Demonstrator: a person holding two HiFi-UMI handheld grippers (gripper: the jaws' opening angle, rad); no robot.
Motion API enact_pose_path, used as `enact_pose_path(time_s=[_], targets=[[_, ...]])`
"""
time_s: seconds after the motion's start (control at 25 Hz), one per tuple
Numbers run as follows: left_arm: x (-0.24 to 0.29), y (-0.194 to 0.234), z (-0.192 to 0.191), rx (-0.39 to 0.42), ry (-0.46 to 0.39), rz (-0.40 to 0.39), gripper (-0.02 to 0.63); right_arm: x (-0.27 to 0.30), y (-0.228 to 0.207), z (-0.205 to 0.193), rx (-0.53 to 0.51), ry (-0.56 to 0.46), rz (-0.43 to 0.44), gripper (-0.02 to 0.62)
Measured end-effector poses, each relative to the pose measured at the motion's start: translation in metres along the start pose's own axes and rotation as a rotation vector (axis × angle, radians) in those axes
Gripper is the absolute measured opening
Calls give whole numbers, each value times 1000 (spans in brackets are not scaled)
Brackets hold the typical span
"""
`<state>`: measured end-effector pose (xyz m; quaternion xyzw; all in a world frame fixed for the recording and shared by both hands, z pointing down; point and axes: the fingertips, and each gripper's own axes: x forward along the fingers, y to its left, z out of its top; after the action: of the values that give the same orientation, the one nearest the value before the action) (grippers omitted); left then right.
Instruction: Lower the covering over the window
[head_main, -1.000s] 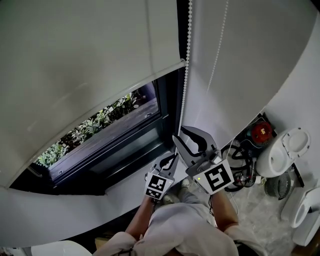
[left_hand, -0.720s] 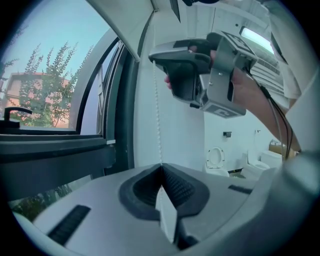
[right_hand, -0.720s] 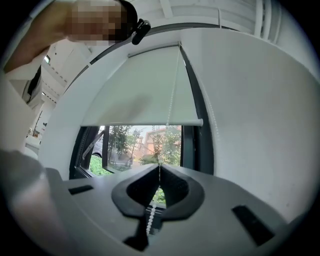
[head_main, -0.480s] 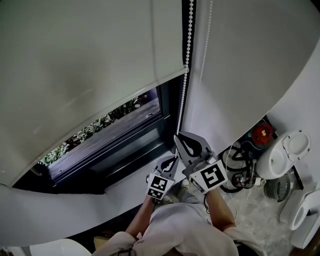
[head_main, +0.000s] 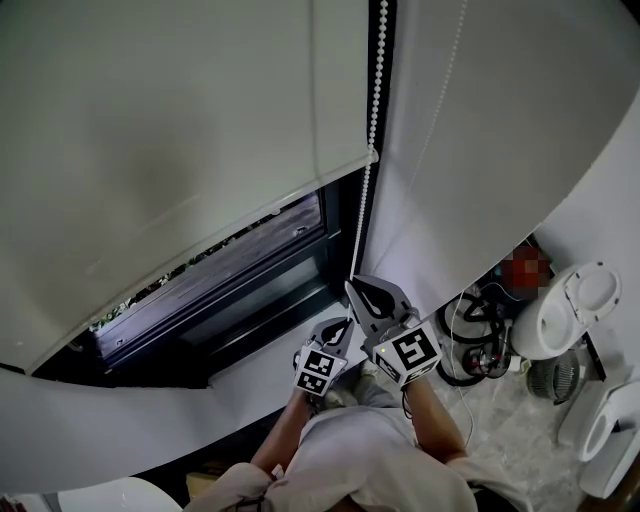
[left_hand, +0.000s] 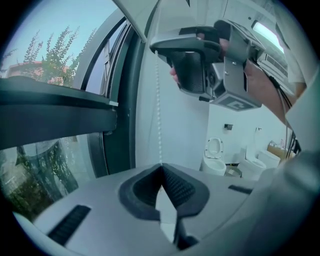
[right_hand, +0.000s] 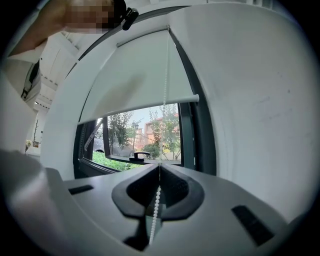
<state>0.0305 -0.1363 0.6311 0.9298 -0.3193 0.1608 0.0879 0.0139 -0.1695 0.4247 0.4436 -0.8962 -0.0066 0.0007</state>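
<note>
A white roller blind (head_main: 190, 150) hangs over the upper part of the dark-framed window (head_main: 250, 275); its bottom bar (right_hand: 150, 106) leaves a strip of glass showing. A white bead chain (head_main: 366, 205) runs down the window's right edge. My right gripper (head_main: 350, 285) is shut on that chain, and in the right gripper view the beads (right_hand: 155, 207) pass between its closed jaws (right_hand: 159, 165). Just below it, my left gripper (head_main: 346, 322) is shut too, and the chain (left_hand: 159, 115) rises straight from its jaw tips (left_hand: 161, 166) to the right gripper (left_hand: 154, 49) above.
White wall stands right of the window. On the floor at the right are a toilet (head_main: 560, 305), a red item (head_main: 527, 268) and coiled cables (head_main: 470, 335). A window handle (right_hand: 141, 155) sits on the lower frame. Trees and houses show outside.
The right gripper's jaws, wide open a second ago, have closed on the chain. Both grippers have moved down. The blind's bottom edge now hangs lower, leaving less glass showing.
</note>
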Motion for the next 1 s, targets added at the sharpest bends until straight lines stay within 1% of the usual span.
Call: enact_pose_path(time_s=[0.56, 0.84, 1.0], targets=[[15, -2, -64, -34, 110, -14, 14, 1, 4, -69, 78, 128, 2, -3], [20, -3, -88, -53, 152, -22, 14, 2, 5, -93, 98, 180, 7, -3], [24, -4, -99, -65, 162, -24, 14, 0, 5, -102, 106, 195, 7, -3]])
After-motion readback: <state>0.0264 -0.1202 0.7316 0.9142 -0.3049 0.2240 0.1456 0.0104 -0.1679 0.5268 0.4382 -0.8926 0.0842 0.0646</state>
